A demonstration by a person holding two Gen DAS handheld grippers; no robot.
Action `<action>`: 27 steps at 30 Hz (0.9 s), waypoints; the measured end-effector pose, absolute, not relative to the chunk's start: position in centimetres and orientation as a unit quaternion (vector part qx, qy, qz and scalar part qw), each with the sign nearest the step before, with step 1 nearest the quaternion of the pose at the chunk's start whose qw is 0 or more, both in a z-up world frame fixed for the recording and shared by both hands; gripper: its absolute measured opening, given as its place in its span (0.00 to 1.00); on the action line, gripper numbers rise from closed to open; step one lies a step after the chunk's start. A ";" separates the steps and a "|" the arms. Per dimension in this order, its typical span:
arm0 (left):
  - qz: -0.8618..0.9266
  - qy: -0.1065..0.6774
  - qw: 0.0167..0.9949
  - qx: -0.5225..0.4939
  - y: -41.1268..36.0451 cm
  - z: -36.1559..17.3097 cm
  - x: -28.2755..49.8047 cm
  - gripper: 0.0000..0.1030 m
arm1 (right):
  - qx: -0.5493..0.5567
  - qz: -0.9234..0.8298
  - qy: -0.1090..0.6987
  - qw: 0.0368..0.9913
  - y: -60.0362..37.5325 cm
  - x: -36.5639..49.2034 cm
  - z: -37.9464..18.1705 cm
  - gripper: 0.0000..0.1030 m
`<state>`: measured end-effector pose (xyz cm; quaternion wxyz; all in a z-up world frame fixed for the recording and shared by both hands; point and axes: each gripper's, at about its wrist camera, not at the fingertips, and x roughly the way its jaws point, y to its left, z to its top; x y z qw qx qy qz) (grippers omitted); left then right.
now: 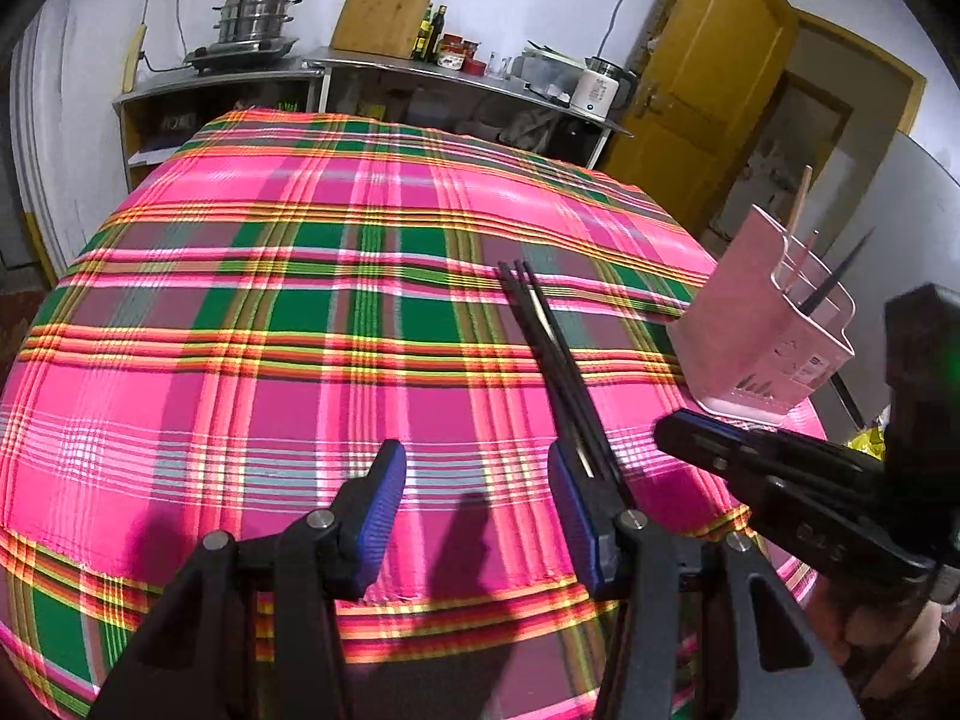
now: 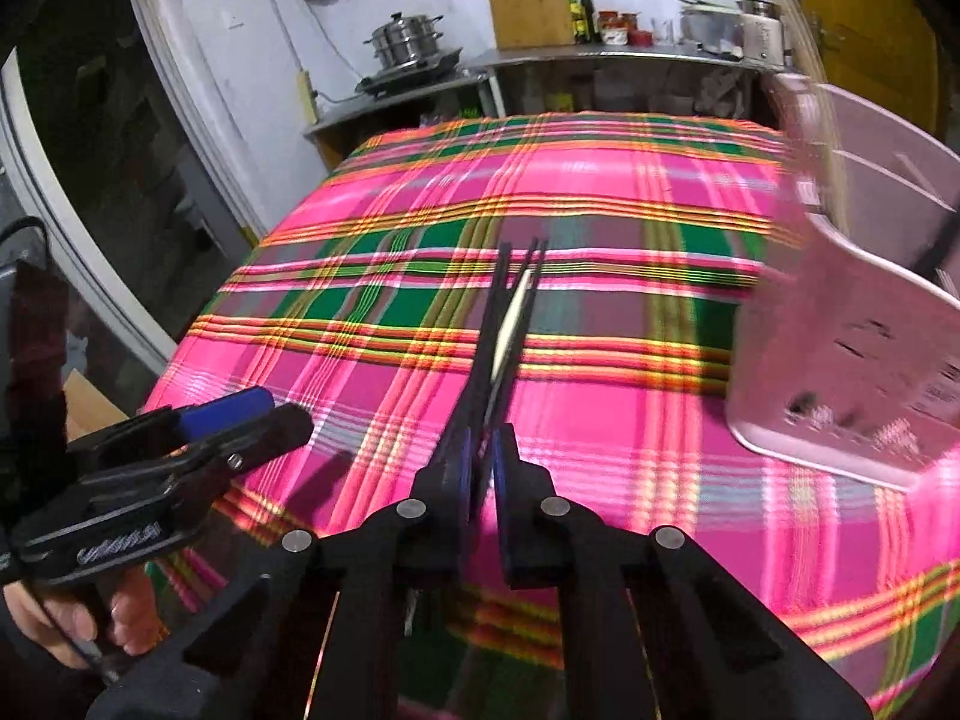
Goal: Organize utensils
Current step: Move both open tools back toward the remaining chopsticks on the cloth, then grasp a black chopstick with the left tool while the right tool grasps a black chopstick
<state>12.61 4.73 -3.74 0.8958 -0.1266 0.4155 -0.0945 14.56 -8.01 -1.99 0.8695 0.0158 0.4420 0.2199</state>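
My right gripper (image 2: 480, 462) is shut on a bundle of black chopsticks (image 2: 510, 312) with one pale stick among them, pointing forward over the plaid tablecloth (image 2: 600, 420). In the left wrist view the same chopsticks (image 1: 540, 324) run past my open, empty left gripper (image 1: 477, 480), and the right gripper (image 1: 678, 429) shows at the right edge. A pink utensil holder (image 1: 756, 336) stands at the table's right edge with a wooden stick and a dark utensil in it. It is blurred in the right wrist view (image 2: 852, 372).
A metal counter (image 1: 372, 69) runs along the back wall with a steamer pot (image 1: 255, 15), a cutting board (image 1: 384, 6), bottles and a white kettle (image 1: 597, 87). A yellow door (image 1: 702, 84) stands at the back right.
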 end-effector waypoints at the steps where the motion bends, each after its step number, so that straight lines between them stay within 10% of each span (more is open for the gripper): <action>1: -0.094 0.416 0.895 -0.129 5.0 -3.8 12.6 0.50 | 0.013 0.220 0.446 0.867 -7.6 15.1 -2.3 0.07; 27: -0.115 0.425 0.885 -0.150 4.2 -4.4 15.9 0.50 | 0.009 0.201 0.470 0.859 -7.0 17.8 -4.2 0.06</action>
